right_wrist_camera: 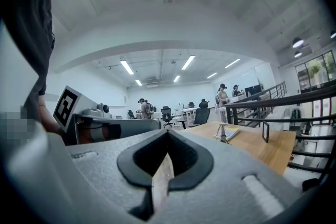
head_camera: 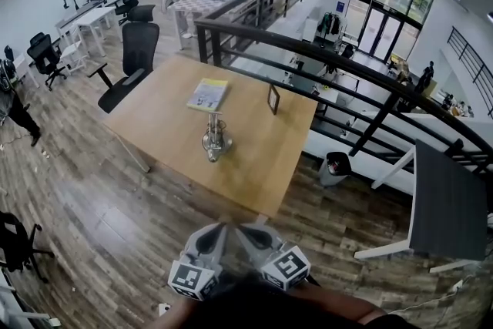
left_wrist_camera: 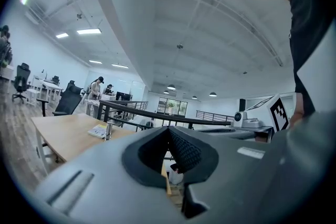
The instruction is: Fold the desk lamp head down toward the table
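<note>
Your left grey hand-held gripper (head_camera: 216,236) and right grey hand-held gripper (head_camera: 250,236) were both pressed together on nothing. They sat side by side, pointing level, short of the near edge of the light wooden table (head_camera: 154,115). The small silver desk lamp (head_camera: 216,139) stood well apart from them, far ahead at the table's middle and slightly left, so your left gripper looked marginally nearer. Its stem ran upright, but the head was too small to tell which way it faced.

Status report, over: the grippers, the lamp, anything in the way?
Left gripper and right gripper shut, empty, short of table. Desk lamp untouched, mid-table. Booklet, small frame beyond it, not blocking.
</note>
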Demonstrator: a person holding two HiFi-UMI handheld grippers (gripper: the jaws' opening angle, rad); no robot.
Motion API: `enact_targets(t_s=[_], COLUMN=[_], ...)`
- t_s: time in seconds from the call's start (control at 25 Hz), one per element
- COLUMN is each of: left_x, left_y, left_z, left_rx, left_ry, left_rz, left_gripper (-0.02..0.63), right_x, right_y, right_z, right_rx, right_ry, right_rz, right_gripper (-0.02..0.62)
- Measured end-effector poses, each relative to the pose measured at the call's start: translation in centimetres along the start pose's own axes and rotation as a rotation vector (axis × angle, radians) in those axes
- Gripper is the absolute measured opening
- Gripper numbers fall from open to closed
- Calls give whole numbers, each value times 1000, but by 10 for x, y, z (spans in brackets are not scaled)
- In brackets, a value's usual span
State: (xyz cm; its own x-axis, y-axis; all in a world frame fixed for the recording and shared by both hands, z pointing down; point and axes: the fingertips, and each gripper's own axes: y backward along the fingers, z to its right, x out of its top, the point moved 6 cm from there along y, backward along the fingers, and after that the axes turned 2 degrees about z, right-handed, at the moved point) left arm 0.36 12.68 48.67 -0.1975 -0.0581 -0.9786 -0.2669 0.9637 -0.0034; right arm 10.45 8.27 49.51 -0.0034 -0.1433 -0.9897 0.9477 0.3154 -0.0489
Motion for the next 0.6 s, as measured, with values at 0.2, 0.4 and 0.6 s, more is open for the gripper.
enact_targets(t_s=[0.2, 0.4, 0.6], left_x=[1, 1, 0], left_y=[0, -1, -5], left_z=[5, 7, 8], left_rx=[-4, -5, -15], left_ry=[3, -3, 6], left_rz=[3, 9, 3], left_gripper=[2, 2, 2], right_x=[-2, 0, -1], right_y=[4, 8, 6], right_z=[0, 1, 5], right_rx=[-7, -14, -7], right_ry=[-2, 4, -11], right_rz=[-9, -16, -1], right_gripper=[3, 3, 3])
